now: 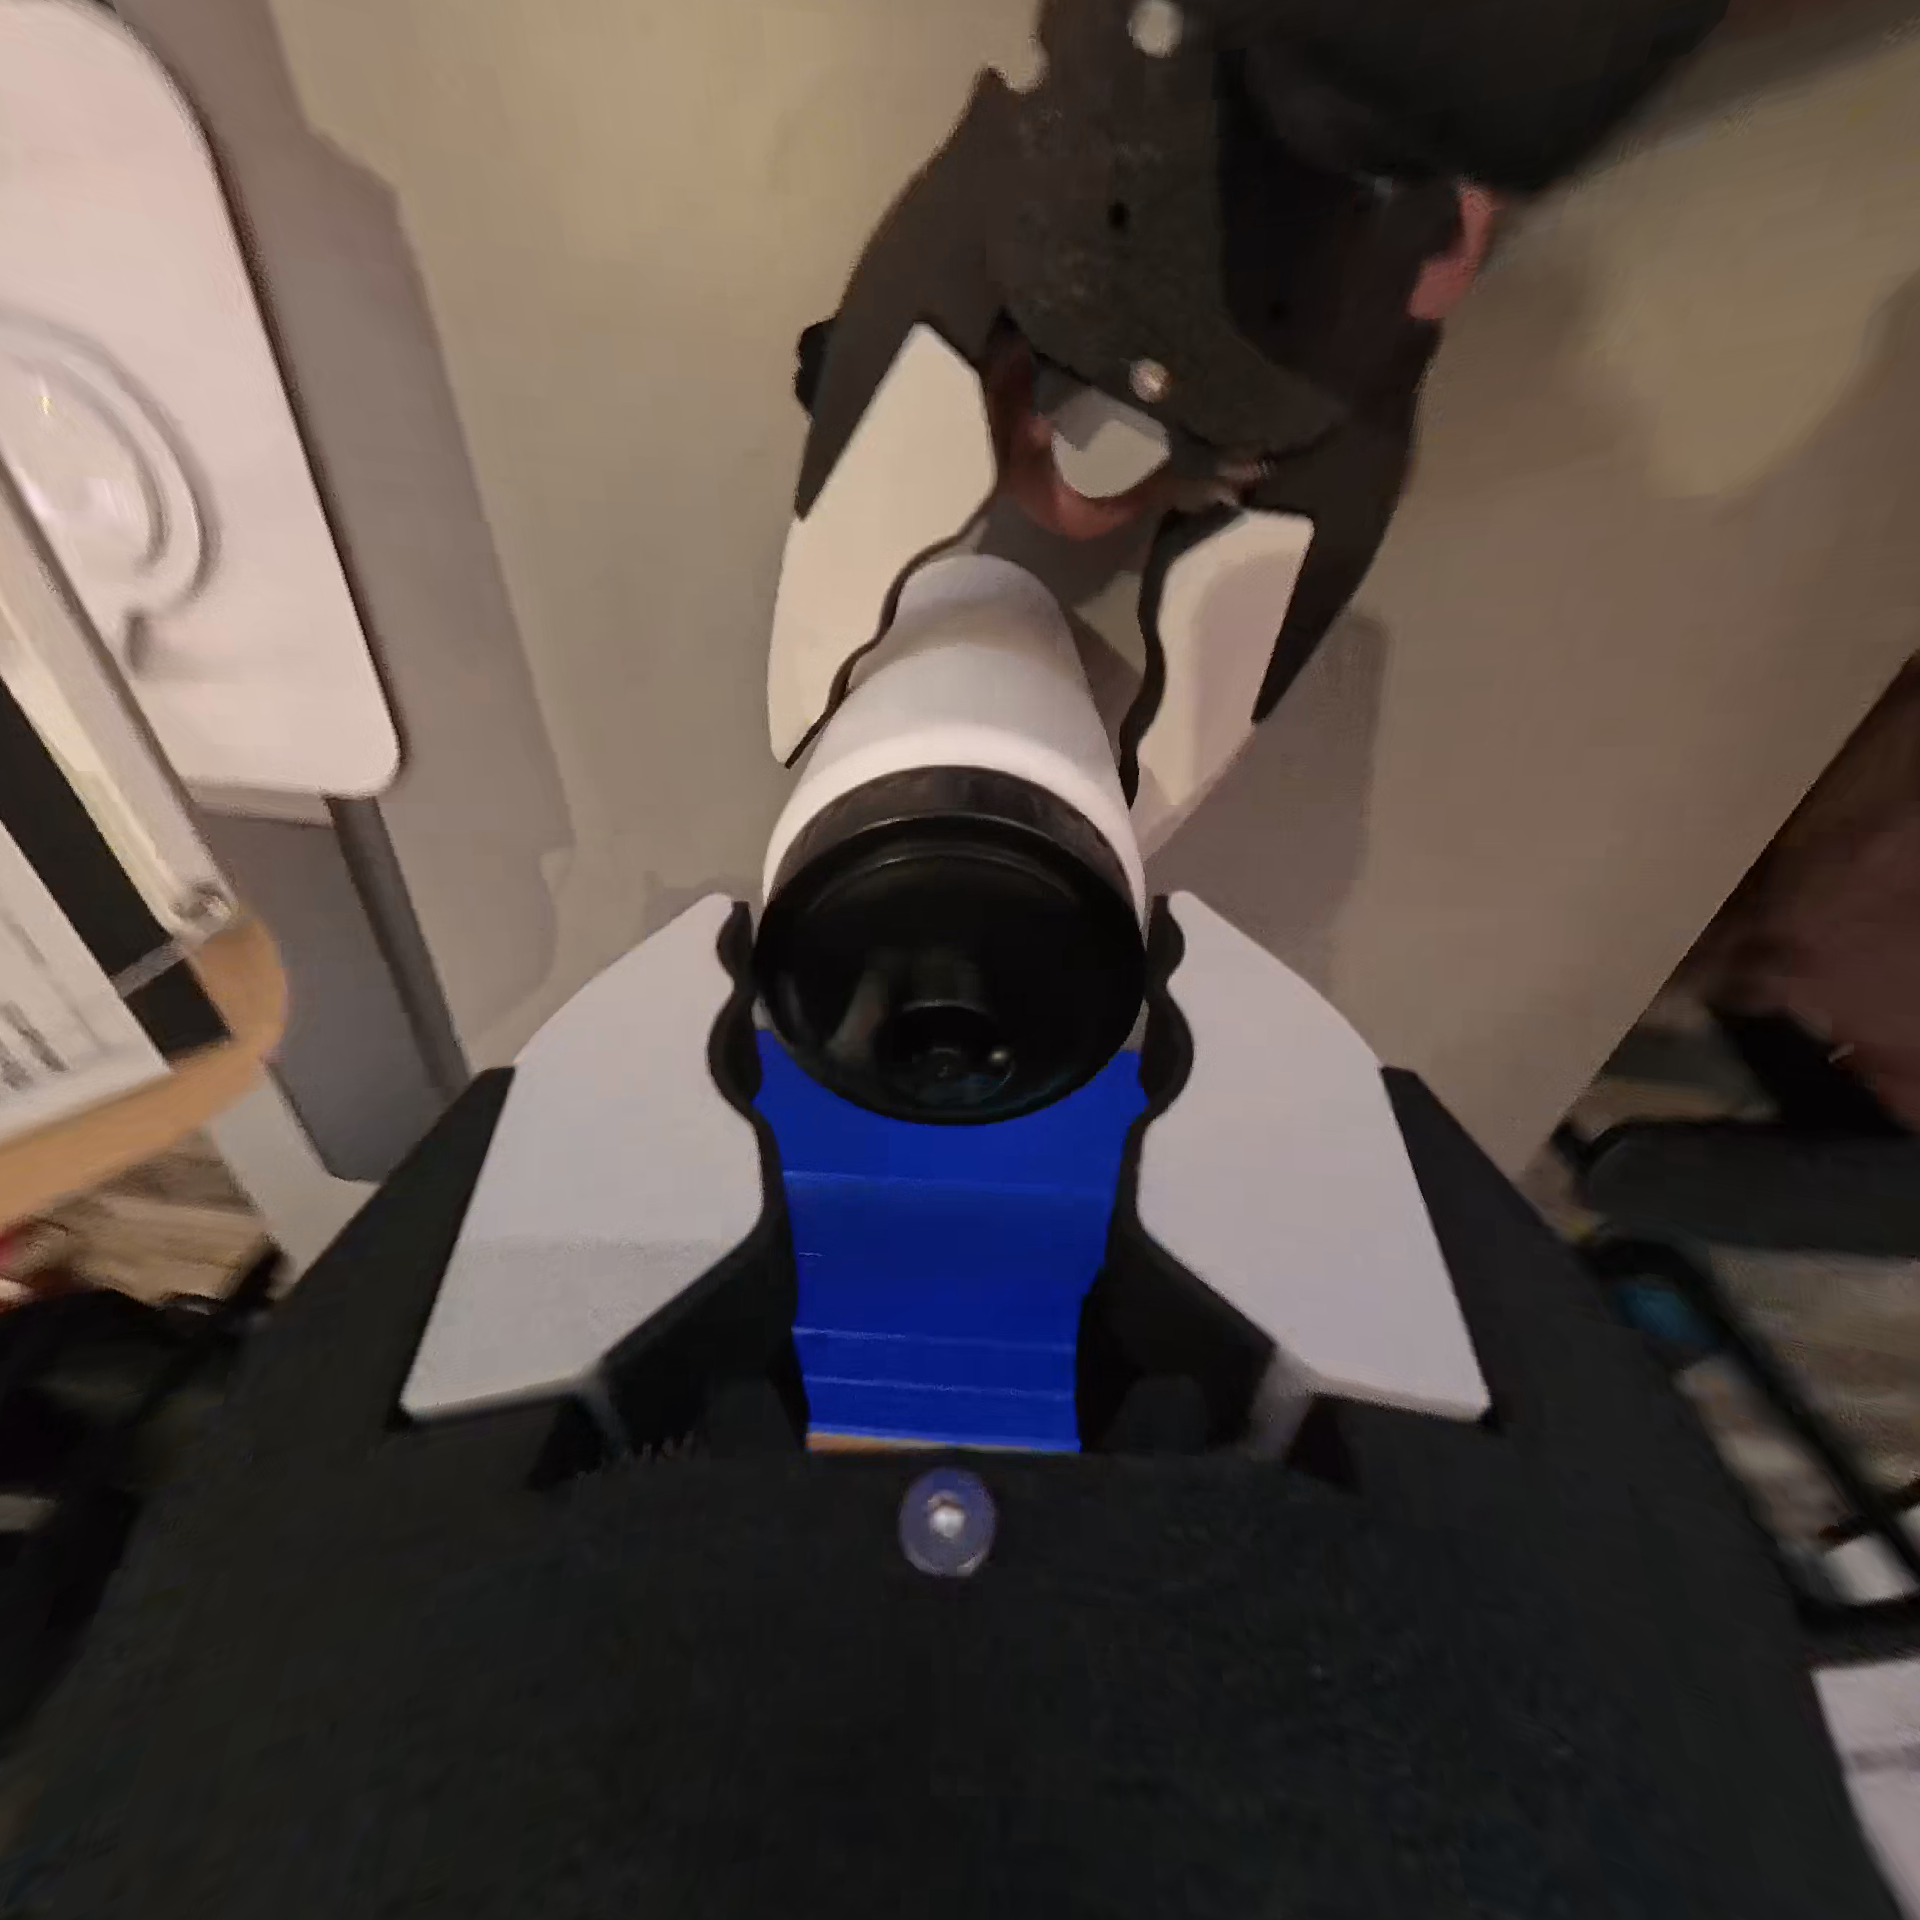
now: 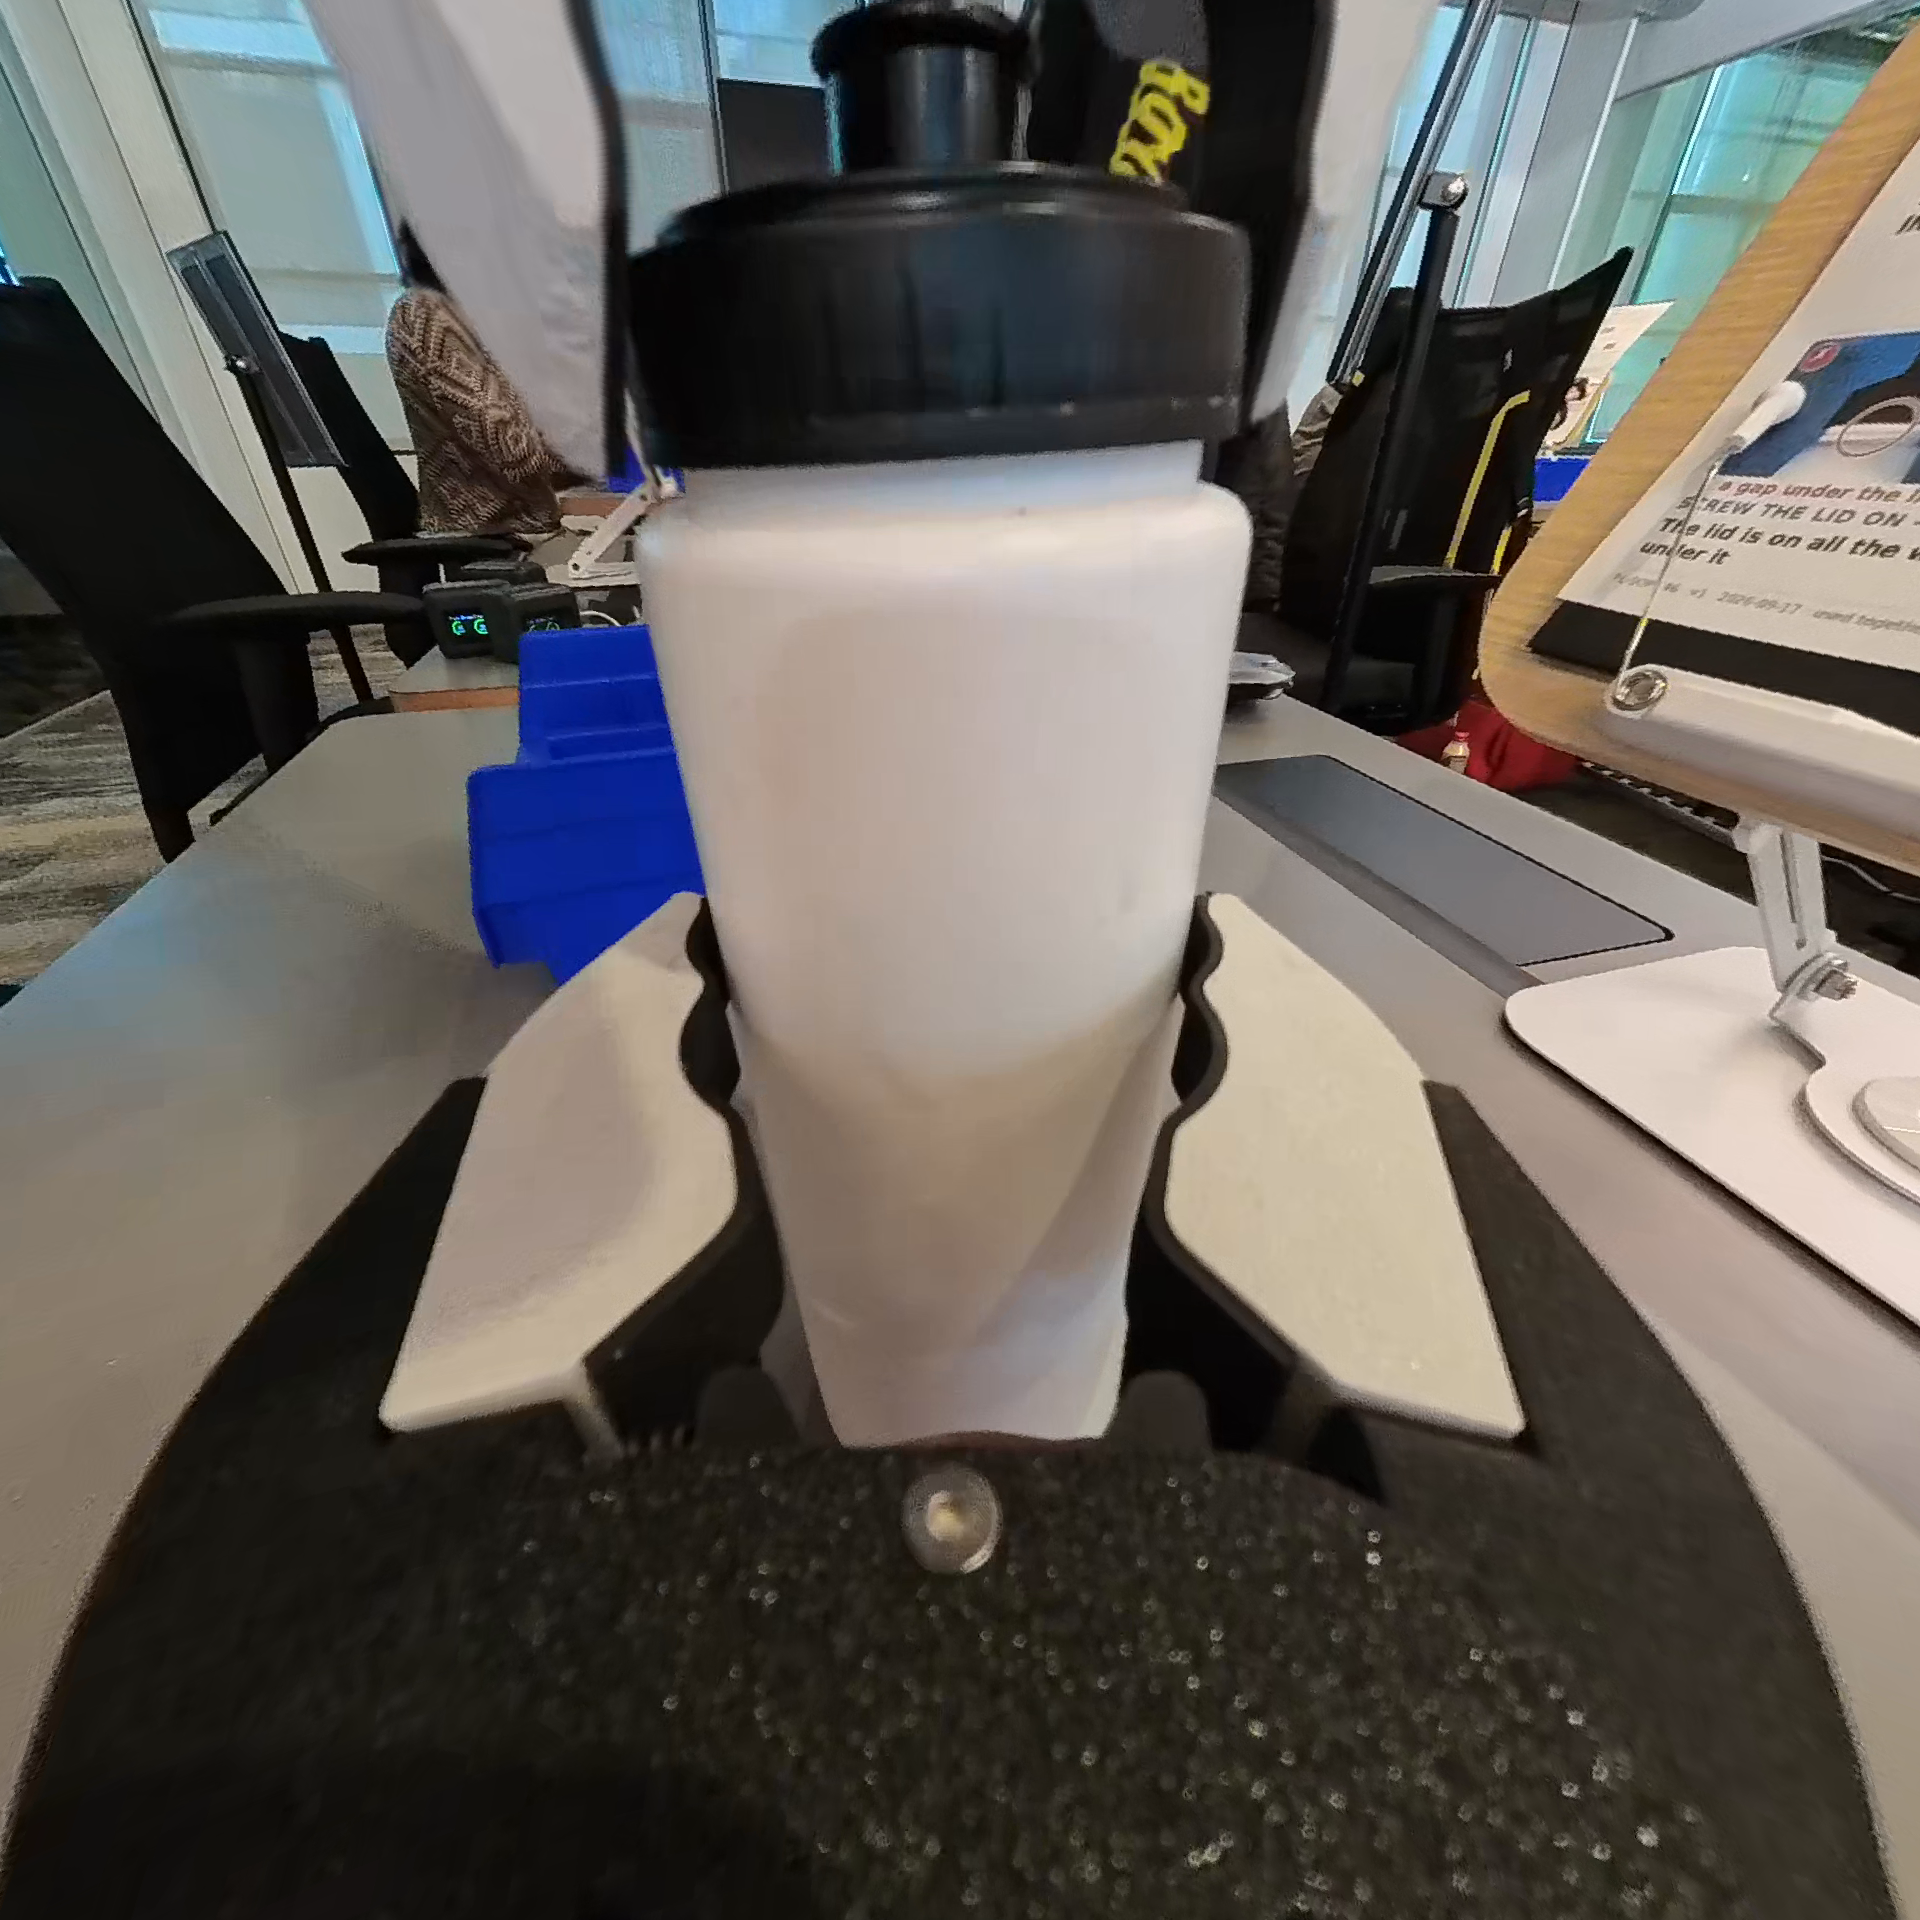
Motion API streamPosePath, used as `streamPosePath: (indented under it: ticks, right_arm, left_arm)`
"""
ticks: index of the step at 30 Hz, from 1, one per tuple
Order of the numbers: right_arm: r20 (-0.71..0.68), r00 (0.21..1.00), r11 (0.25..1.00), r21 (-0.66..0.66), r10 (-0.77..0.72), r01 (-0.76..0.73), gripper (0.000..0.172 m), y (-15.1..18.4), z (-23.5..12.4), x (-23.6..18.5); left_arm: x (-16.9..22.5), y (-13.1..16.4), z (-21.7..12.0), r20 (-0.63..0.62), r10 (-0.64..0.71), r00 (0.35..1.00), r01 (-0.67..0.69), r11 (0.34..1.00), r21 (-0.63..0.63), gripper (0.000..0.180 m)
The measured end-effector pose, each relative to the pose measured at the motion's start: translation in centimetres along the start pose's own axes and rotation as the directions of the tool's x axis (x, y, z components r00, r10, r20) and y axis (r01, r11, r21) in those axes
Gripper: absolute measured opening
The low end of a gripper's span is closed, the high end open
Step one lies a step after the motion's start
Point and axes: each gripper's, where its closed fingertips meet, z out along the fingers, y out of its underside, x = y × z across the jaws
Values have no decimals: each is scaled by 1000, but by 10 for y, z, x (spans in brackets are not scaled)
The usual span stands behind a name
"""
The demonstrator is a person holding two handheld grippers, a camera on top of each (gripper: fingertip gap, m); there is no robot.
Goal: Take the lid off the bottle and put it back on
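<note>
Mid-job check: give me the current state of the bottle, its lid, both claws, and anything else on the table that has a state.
Bottle: white, upright, held by its lower body.
Lid: black, on the bottle neck, spout on top.
Right claw: shut on the bottle body, pads against both sides.
Left claw: over the bottle from above, closed around the lid rim.
Blue bin: resting on the table, behind the bottle.
Sign stand: upright, tilted board at right.

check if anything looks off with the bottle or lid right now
Nothing stands out. The black lid sits level on the white bottle, with no visible spill or damage. The right gripper clamps the bottle's body; the left gripper closes around the lid from above.
</note>
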Motion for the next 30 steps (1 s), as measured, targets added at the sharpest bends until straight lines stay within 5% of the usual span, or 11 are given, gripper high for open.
streamPosePath:
  ticks: [4,8,14,17,24,30]
  right_arm:
    - [6,1000,1000,-10,5,-5,83,0,0,0]
    - [15,1000,1000,-6,20,-20,83,1,0,1]
    - [25,998,999,8,50,-50,83,0,-1,3]
    - [23,998,998,12,64,-64,83,0,-3,6]
    - [4,999,999,3,47,-47,83,1,-4,8]
    - [-9,999,999,5,37,-37,83,1,-4,8]
  left_arm:
    - [0,3,0,4,315,949,-313,946,-87,71]
    - [-2,5,1,0,579,815,-571,803,-170,71]
    - [-10,4,0,17,904,428,-855,410,-318,71]
    - [-13,0,-1,8,938,346,-887,330,-323,71]
    - [-11,-1,-2,77,904,420,-862,424,-277,71]
    - [7,-15,-41,207,701,682,-691,711,-133,85]
